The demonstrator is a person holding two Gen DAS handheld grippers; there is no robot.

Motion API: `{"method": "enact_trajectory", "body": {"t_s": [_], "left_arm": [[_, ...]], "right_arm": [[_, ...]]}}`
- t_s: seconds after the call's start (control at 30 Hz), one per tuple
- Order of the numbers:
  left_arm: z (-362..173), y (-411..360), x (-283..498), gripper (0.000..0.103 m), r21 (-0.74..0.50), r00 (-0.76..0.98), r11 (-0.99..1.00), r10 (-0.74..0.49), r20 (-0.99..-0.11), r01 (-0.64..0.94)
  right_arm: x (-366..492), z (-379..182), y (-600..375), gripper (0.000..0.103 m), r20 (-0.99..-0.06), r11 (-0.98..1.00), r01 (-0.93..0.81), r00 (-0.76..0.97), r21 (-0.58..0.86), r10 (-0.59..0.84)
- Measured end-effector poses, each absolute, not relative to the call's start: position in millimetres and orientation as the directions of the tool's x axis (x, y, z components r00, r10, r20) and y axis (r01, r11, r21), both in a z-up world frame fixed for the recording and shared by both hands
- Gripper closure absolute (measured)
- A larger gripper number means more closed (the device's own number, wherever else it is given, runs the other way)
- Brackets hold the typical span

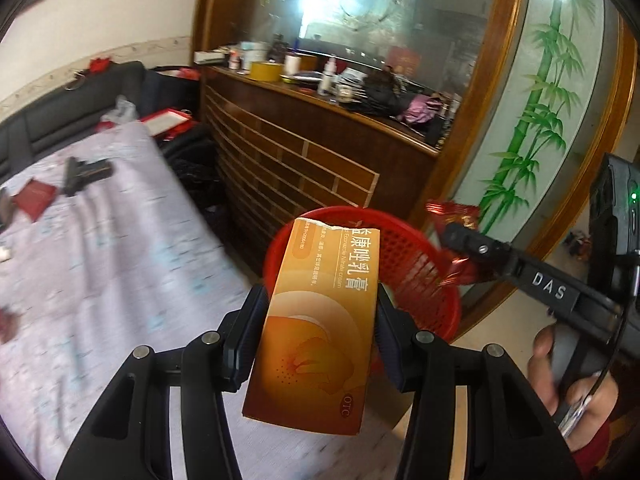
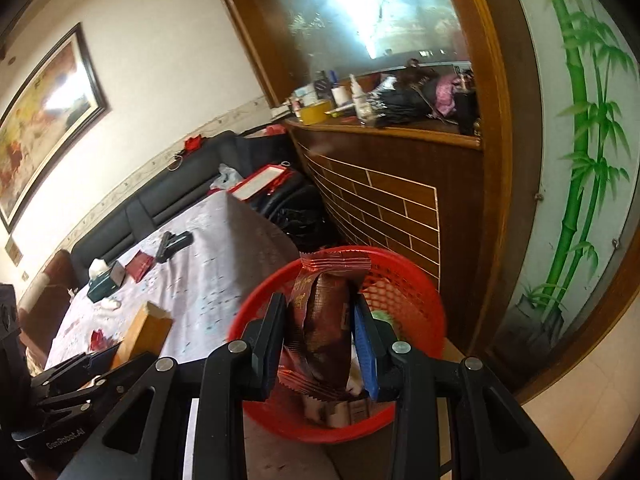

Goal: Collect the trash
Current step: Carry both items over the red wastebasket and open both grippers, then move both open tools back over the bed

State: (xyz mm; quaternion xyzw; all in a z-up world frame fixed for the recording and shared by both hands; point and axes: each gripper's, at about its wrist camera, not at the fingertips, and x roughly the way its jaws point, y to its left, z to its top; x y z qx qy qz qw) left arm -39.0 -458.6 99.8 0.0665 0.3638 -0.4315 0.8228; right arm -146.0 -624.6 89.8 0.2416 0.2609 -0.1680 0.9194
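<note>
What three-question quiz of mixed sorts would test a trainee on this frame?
1. True or false: the left hand-held gripper is empty.
2. What does the right hand-held gripper hold? A) a tissue box B) a red snack wrapper C) a tape roll
3. Which container do both loads hang in front of?

Key
1. False: it is shut on an orange box.
2. B: the wrapper sits between its fingers.
3. The red basket, standing beside the table.
</note>
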Motion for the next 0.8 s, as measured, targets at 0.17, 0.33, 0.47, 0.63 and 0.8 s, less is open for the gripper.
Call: {"method": "enact_trajectory", "body": {"t_s": [0.17,0.33,0.47,0.63,0.8], "left_arm": [[85.8,-497.8,-28.4,0.023,-0.252,0.311,0.601,-0.673,-0.671,0.759],[79.3,-484.8,-24.0,0.022,-0.254,0.332,0.629,-0.66,-0.674,0.734],[82.8,-451.5,-24.0,0.022,-0.241,0.381,0.669,-0.641,-0.666,0.703],[86.3,-402.7,-21.4,0.022,-0.23,0.437,0.724,-0.603,-0.667,0.65],[91.5,-338.0,-20.3,0.022,-0.204,0.509,0.785,-0.551,-0.661,0.585]], "right_arm": [[-130.0,81.3,-655.3,0.056,-0.578,0.799,0.456,0.798,0.392,-0.172],[-135.5,75.4,-670.6,0.03,-0.57,0.777,0.459,0.806,0.432,-0.159],[-146.8,81.9,-660.9,0.03,-0.536,0.79,0.424,0.832,0.444,-0.145],[-140.0,92.3,-613.6,0.03,-0.514,0.844,0.333,0.854,0.42,-0.082],[-118.7,93.3,-554.8,0.03,-0.527,0.893,0.226,0.85,0.39,0.016]]}}
